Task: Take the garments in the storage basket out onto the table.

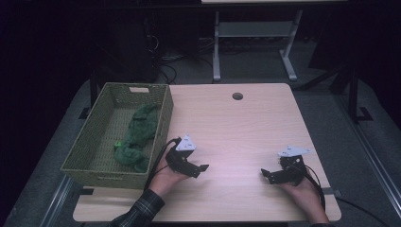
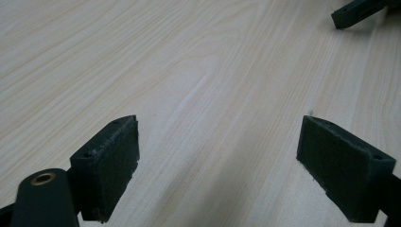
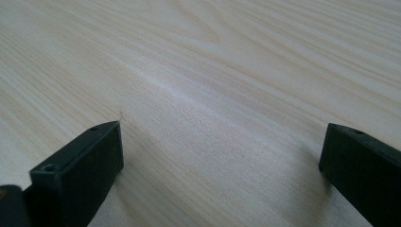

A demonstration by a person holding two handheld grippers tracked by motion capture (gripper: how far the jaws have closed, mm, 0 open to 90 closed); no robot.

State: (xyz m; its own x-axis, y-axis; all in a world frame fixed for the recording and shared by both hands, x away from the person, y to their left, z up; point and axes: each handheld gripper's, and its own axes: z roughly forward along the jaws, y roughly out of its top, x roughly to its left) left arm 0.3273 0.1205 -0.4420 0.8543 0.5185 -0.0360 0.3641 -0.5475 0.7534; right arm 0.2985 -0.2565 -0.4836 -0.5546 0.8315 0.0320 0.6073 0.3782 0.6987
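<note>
Left gripper (image 1: 202,169): jaws spread, holding nothing, just right of basket (image 1: 163,124).
Right gripper (image 1: 265,174): jaws spread, near table (image 1: 246,127) right edge.
Between them: bare wood.

Green cloth (image 1: 136,137): crumpled, dark green, soft heap stretched lengthwise. Lies inside woven basket (image 1: 92,120), on its floor toward the right wall. Basket: rectangular, olive wicker, upright, open top, at table's left edge (image 1: 265,118).

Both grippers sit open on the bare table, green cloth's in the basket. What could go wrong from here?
1. The left gripper is close to the basket; swinging towards the green cloth may knock its wall.
2. The grippers point at each other; the right gripper could collide mid-table.
</note>
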